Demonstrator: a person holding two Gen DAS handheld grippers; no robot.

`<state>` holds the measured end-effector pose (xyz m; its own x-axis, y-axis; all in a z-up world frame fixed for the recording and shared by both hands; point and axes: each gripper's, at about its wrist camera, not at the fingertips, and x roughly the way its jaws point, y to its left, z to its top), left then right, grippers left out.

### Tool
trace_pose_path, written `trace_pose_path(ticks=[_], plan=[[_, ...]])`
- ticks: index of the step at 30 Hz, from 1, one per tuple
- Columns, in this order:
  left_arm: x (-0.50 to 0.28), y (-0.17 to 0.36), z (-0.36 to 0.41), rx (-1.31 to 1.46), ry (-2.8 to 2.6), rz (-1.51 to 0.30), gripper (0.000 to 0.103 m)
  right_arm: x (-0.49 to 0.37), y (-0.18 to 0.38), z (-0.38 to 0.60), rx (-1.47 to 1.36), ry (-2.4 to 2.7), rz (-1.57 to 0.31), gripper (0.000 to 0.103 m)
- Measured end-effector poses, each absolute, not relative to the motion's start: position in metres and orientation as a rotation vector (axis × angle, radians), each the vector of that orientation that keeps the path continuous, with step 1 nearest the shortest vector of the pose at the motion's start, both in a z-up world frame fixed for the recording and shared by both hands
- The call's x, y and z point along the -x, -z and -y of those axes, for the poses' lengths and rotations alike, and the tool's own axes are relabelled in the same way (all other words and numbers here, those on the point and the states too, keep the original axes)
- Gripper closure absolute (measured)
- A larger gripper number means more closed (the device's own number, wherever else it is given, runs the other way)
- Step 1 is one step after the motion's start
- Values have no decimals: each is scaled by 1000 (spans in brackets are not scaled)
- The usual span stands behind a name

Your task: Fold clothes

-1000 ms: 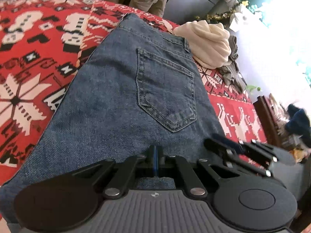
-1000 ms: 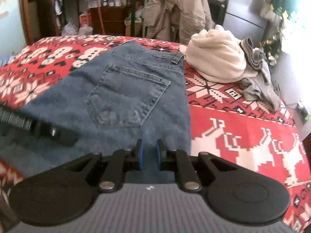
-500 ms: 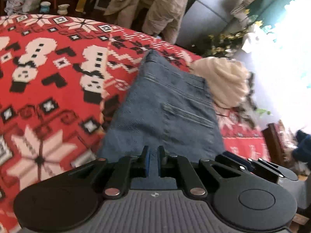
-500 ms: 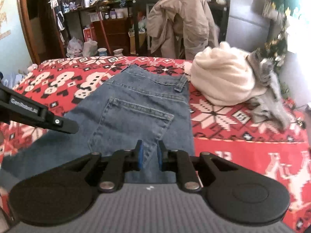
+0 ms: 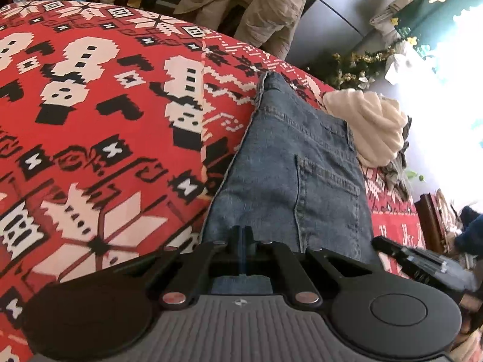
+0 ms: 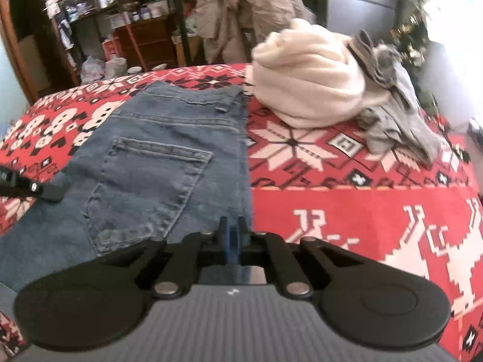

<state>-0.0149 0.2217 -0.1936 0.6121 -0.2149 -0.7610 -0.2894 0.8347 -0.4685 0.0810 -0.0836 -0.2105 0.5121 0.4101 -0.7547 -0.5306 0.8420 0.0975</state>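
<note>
1. Currently the jeans (image 6: 169, 163) lie flat on a red patterned blanket (image 6: 347, 211), back pocket up, waistband at the far end, folded lengthwise so one pocket shows.
2. Left gripper (image 5: 243, 249) sits low at the near end of the jeans (image 5: 289, 175), fingers (image 5: 235, 241) pressed together with only a thin blue strip of pad between them; denim runs right up to and under the tips, but I cannot tell whether cloth is pinched.
3. Right gripper (image 6: 231, 242) is at the near right edge of the jeans, fingers (image 6: 222, 238) nearly closed, blue pad visible in the narrow slot; the denim edge passes under the tips, grip on cloth unclear.
4. Each gripper shows in the other's view: left gripper (image 6: 33, 187) at the left edge over the denim, right gripper (image 5: 422, 264) at the lower right.
5. Cream sweater (image 6: 308, 90) bunched in a heap past the waistband, to the right, just beside the jeans' top corner.
6. Grey garment (image 6: 398, 114) crumpled against the right side of the sweater, touching it.
7. Tan jacket (image 6: 247, 9) hangs behind the blanket; cluttered shelves (image 6: 120, 27) to its left.
8. Right wrist view is slightly blurred.
</note>
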Motion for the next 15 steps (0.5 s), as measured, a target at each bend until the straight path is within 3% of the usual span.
trace_pose_path(ticks=[15], plan=[[44, 197, -221, 607, -85, -912, 100, -40, 152, 3, 146, -830, -808, 95]])
